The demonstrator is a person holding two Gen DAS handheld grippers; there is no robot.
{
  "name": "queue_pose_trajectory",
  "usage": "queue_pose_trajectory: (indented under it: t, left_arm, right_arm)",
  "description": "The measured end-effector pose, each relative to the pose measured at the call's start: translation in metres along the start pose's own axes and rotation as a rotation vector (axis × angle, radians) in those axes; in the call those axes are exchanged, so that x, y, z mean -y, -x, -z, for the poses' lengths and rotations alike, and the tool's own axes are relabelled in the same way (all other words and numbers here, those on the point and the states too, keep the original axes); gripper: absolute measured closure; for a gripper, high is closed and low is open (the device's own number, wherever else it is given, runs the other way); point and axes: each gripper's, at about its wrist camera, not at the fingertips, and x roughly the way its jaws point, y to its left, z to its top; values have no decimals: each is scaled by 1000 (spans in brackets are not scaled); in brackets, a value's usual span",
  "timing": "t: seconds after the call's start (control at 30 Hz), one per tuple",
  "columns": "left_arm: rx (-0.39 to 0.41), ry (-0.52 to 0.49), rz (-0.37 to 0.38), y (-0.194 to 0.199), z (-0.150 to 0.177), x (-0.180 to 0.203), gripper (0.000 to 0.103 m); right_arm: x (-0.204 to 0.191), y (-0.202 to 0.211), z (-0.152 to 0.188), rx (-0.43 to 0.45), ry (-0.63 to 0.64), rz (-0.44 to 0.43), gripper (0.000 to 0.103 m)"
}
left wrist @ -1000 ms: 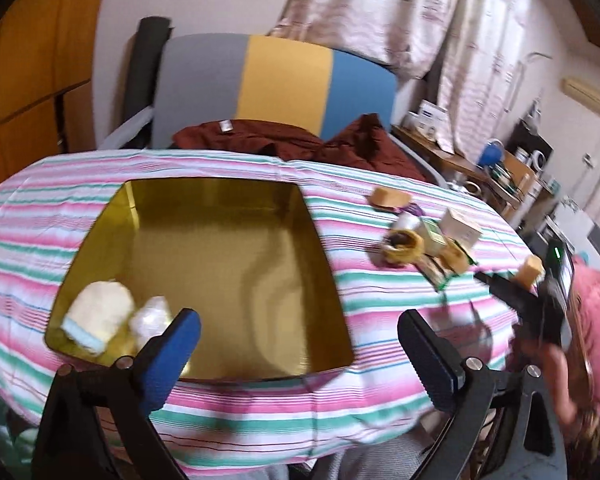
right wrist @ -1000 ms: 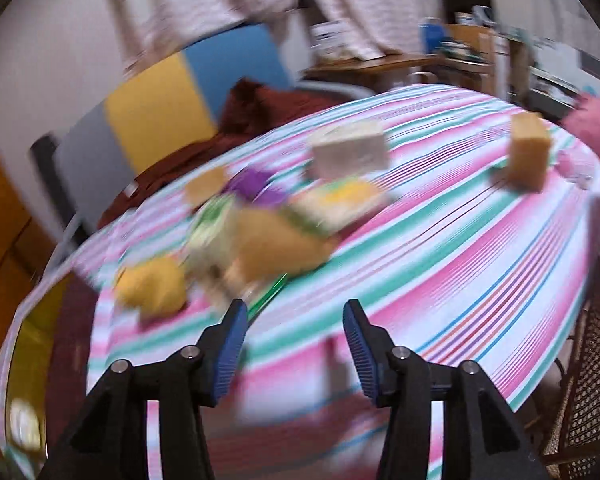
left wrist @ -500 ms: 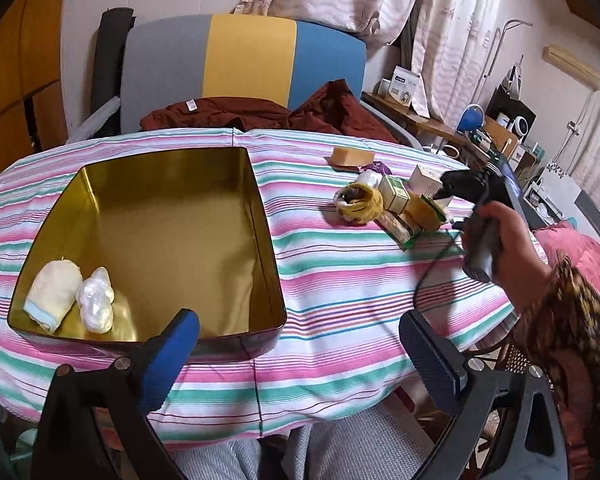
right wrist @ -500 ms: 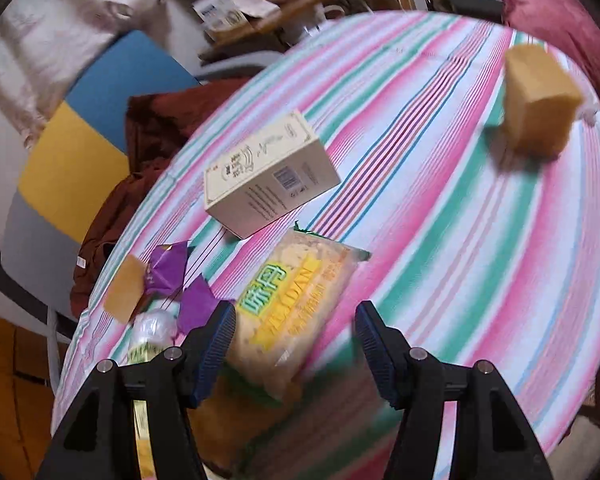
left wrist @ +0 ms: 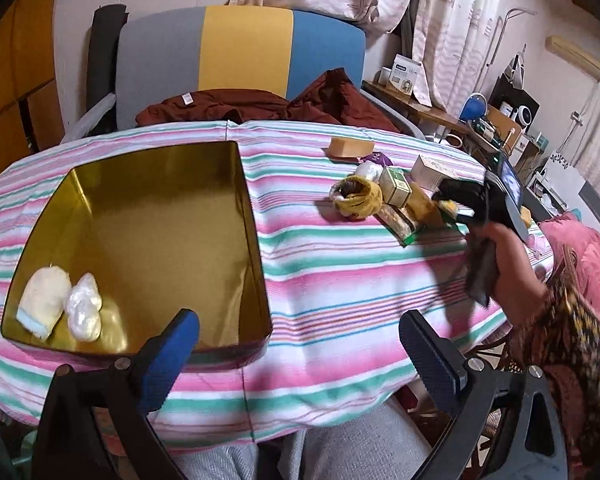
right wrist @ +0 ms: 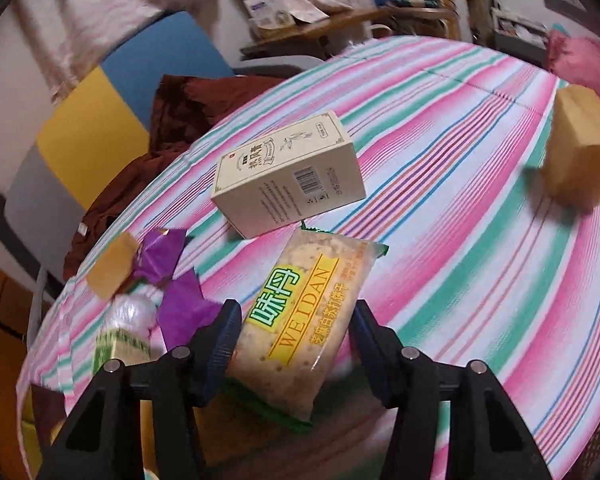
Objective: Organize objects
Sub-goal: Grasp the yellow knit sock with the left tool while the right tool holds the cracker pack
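Observation:
A cracker packet [right wrist: 300, 312] with green and yellow print lies on the striped tablecloth [right wrist: 460, 240], between the fingers of my right gripper [right wrist: 296, 320]. The jaws are closing and the pads stand close beside the packet's long sides without pressing on it. In the left wrist view the right gripper [left wrist: 456, 204] sits over the pile of small items. My left gripper [left wrist: 300, 344] hangs open and holds nothing, by the front right corner of the gold tin [left wrist: 252, 216]. The tin holds a pale yellow cloth piece [left wrist: 44, 296] and a white crumpled wrap [left wrist: 84, 308].
Beyond the packet lie a cream carton [right wrist: 288, 176], purple wrappers [right wrist: 160, 256], a tan sponge [right wrist: 112, 268], a small green box [right wrist: 120, 348] and a yellow sponge block [right wrist: 576, 148]. A yellow knitted item [left wrist: 360, 200] lies left of the pile. A chair [left wrist: 240, 48] with brown cloth stands behind the table.
My right gripper has come down onto the pile, and the cracker packet now sits between its fingers. The left wrist view has pulled back, showing the whole tin and the table's front edge.

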Motion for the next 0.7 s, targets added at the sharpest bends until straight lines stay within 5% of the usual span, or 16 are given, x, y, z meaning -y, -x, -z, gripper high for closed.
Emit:
queue_pose_trajectory:
  t: [0.27, 0.7]
  left_arm:
    - [29, -13, -33, -23, -36, 27, 0]
    - [-34, -82, -12, -134, -107, 69, 0]
  right_arm:
    - [12, 17, 28, 119, 181, 42, 52]
    - [18, 17, 37, 163, 171, -4, 52]
